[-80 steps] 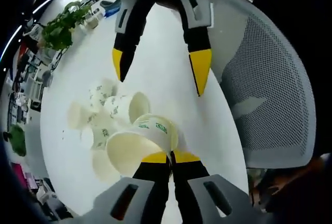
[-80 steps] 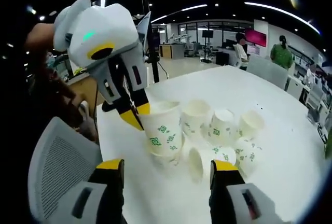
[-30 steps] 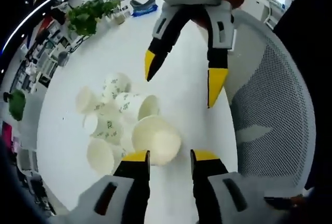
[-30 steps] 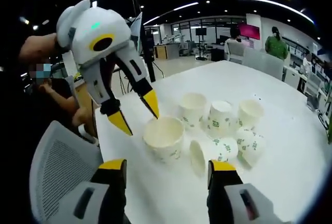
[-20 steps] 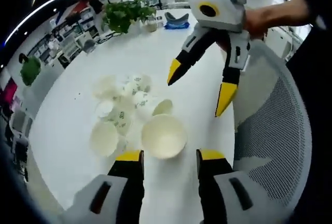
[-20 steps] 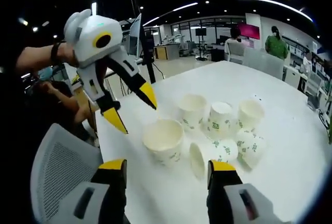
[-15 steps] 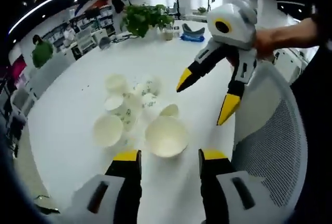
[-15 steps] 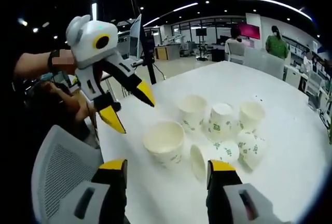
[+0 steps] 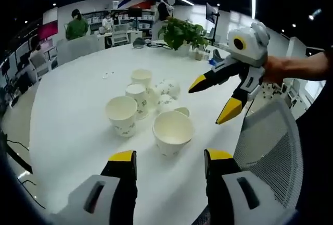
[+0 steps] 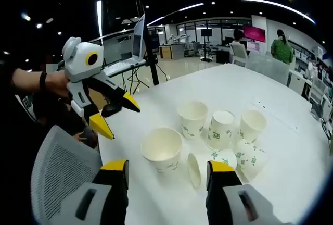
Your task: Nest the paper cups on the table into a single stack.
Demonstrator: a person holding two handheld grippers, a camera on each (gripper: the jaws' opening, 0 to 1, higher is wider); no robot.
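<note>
Several white paper cups with green prints cluster on the white table (image 9: 67, 131). Nearest stands an upright cup (image 9: 173, 131) (image 10: 162, 148), ahead of both pairs of jaws and touched by neither. Behind it are more upright cups (image 9: 122, 114) (image 10: 192, 116), one upside-down cup (image 10: 221, 128) and cups lying on their sides (image 10: 208, 162) (image 9: 169, 87). My left gripper (image 9: 170, 156) is open and empty; it appears at the left in the right gripper view (image 10: 115, 114), raised beside the table edge. My right gripper (image 10: 168, 166) is open and empty too, and hangs above the table's edge (image 9: 213, 97).
A grey mesh chair (image 9: 270, 147) (image 10: 57, 167) stands at the table's near edge beside the cups. A potted plant (image 9: 179, 29) and small items sit at the table's far end. A laptop on a stand (image 10: 138, 42) is off the table. People sit in the background.
My left gripper, shut on the near cup's rim 2.7 s ago, has let it go, opened and drawn back from the cups. The cup stands alone. The right gripper has hardly moved.
</note>
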